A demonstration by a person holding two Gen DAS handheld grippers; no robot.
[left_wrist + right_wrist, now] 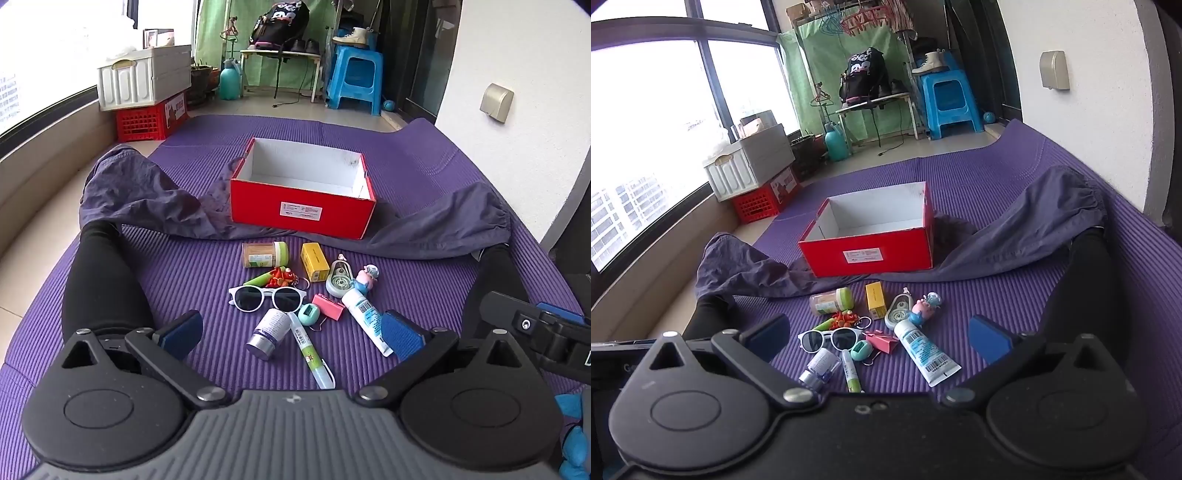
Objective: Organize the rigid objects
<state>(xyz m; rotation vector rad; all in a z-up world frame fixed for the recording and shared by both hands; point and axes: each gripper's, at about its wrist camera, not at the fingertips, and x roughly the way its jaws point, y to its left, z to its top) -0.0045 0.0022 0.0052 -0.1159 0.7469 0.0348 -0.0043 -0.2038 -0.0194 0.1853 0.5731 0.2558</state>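
An empty red box (301, 206) (868, 254) with a white inside stands on the purple mat. In front of it lie several small items: white sunglasses (267, 297) (831, 338), a white tube (365, 319) (925, 354), a yellow box (314, 261) (875, 299), a green-capped jar (264, 254) (831, 301), a small bottle (267, 332) (820, 367), a pen (312, 356) (851, 371), a pink clip (328, 305) (882, 341) and a pig figure (365, 278) (925, 306). My left gripper (291, 334) is open above the items. My right gripper (881, 341) is open above them too.
A grey cloth (147, 195) (1034, 225) lies around the box. The person's black-clad legs (103, 280) (1086, 291) flank the items. A white crate on a red crate (147, 92) (753, 173), a blue stool (354, 79) and a window ledge lie beyond.
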